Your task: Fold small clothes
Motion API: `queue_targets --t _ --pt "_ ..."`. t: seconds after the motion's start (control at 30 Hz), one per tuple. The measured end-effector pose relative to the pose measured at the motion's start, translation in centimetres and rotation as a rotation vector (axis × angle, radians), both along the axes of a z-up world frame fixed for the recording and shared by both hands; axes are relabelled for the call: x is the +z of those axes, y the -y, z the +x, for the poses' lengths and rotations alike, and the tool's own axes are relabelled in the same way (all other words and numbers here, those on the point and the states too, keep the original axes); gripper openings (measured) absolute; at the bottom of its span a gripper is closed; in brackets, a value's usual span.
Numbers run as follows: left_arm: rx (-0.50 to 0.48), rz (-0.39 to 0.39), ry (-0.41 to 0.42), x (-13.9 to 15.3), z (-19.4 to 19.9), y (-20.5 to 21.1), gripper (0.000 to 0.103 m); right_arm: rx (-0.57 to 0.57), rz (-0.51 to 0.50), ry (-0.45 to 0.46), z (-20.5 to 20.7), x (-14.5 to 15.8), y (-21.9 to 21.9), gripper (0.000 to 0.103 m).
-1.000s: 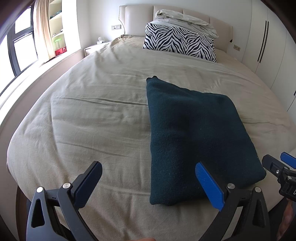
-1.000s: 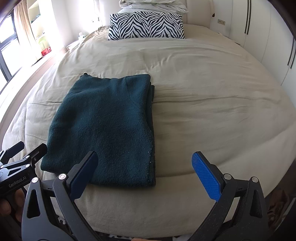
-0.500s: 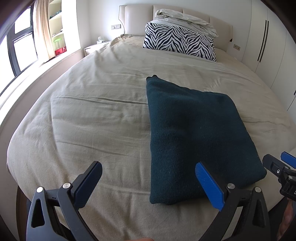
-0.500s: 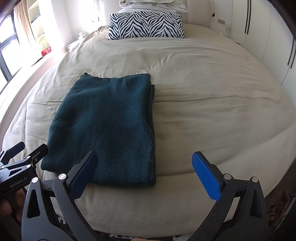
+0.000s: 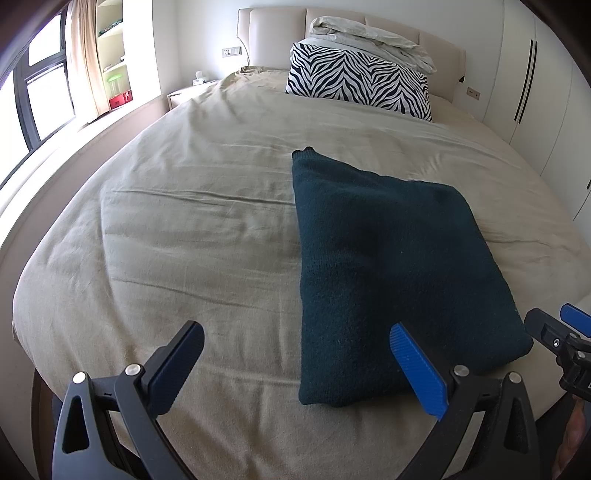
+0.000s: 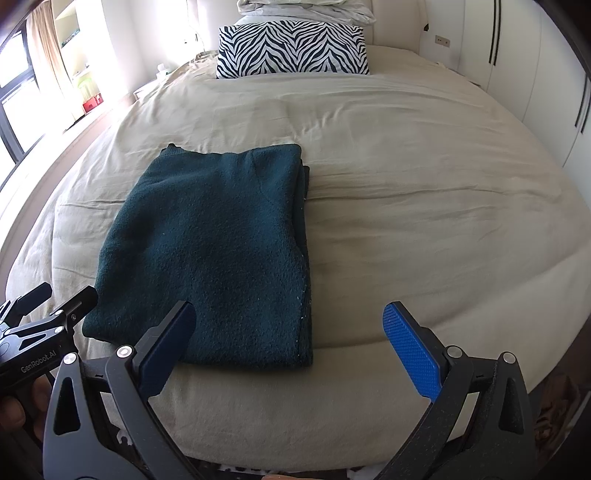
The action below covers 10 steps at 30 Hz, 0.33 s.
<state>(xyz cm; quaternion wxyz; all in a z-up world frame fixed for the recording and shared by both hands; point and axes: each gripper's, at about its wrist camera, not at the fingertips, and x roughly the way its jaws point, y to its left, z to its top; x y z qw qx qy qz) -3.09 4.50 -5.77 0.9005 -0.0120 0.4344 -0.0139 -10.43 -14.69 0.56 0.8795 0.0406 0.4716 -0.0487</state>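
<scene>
One dark teal sweater (image 6: 210, 251) lies folded into a rough rectangle on the beige bedspread (image 6: 406, 192), close to the near edge of the bed. Its long axis runs from the near edge toward the headboard, and in the right wrist view it leans slightly to the right as it goes away. The layered open edges show along its right side, where a second layer peeks out at the far right corner; the left side is a rounded fold. A small nub of fabric sticks up at the far left corner.

The left gripper (image 5: 295, 360) hovers above the near edge of the bed with its jaws spread wide and nothing between them; its right blue pad (image 5: 415, 369) overlaps the near left part of the sweater in the picture, though I cannot tell if it touches. The right gripper (image 6: 288, 339) is likewise wide open and empty, over the sweater's near right corner.

The bedspread around the garment is bare, with shallow wrinkles. At the far end stand a zebra-striped pillow (image 6: 291, 48), pale folded bedding (image 6: 306, 9) on top of it, and a padded headboard (image 5: 273, 33). White wardrobe doors (image 5: 535, 85) line the right, a window (image 5: 37, 107) the left.
</scene>
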Motion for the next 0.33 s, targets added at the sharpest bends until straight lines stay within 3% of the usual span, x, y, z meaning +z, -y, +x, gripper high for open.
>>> queue_targets --t 0.33 --pt "-0.006 0.001 -0.007 -0.1 0.21 -0.14 0.103 -0.004 0.006 -0.004 -0.16 -0.2 0.21 0.103"
